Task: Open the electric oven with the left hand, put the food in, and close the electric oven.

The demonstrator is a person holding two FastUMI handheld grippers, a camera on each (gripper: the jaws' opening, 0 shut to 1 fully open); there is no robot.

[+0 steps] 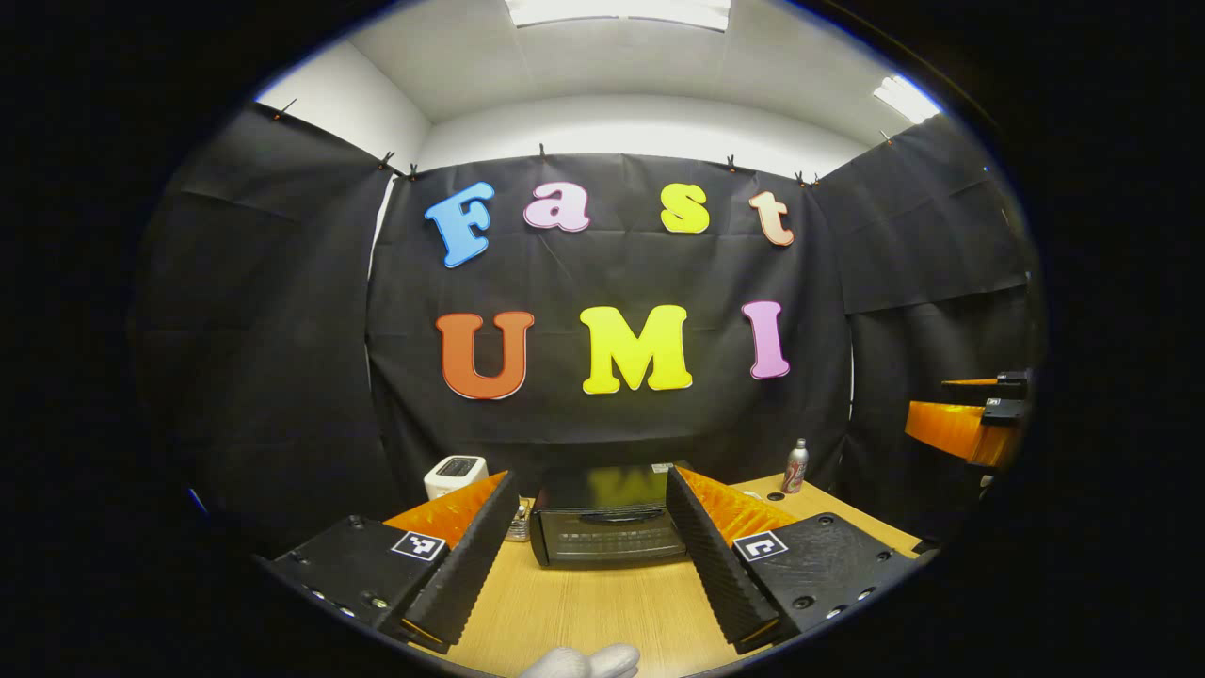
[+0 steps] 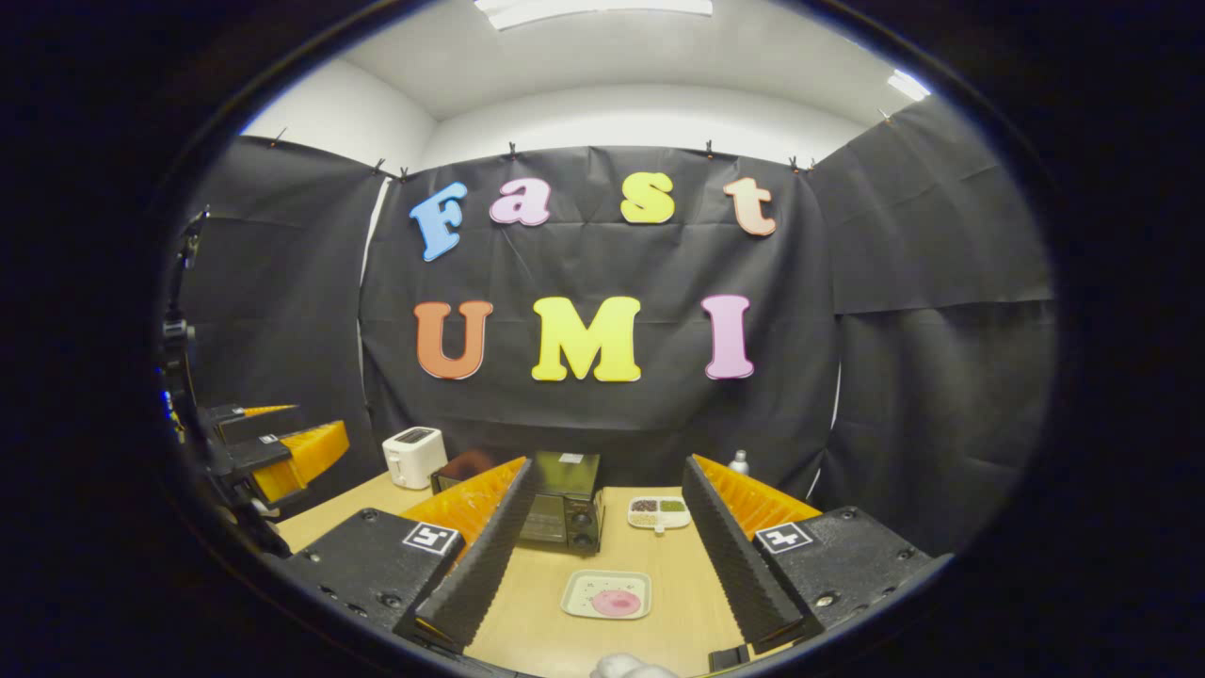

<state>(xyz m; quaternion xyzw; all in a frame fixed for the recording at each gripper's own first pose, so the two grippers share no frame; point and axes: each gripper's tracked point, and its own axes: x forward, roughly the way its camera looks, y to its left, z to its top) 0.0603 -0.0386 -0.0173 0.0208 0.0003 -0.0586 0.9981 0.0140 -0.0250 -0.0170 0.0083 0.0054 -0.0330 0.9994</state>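
Oven (image 1: 607, 529) sides behind open jaws

Left tool (image 1: 593, 551) held up and level, its two fingers spread wide with nothing between them, right tool (image 2: 602, 556) held up and level too, fingers wide apart, holding nothing

Hidden and cut-off parts

Right gripper view: the left finger (image 2: 480, 556) covers the electric oven (image 2: 565, 513) on its 9 o'clock side; the divided dish (image 2: 659, 511) holds contents too small to identify.
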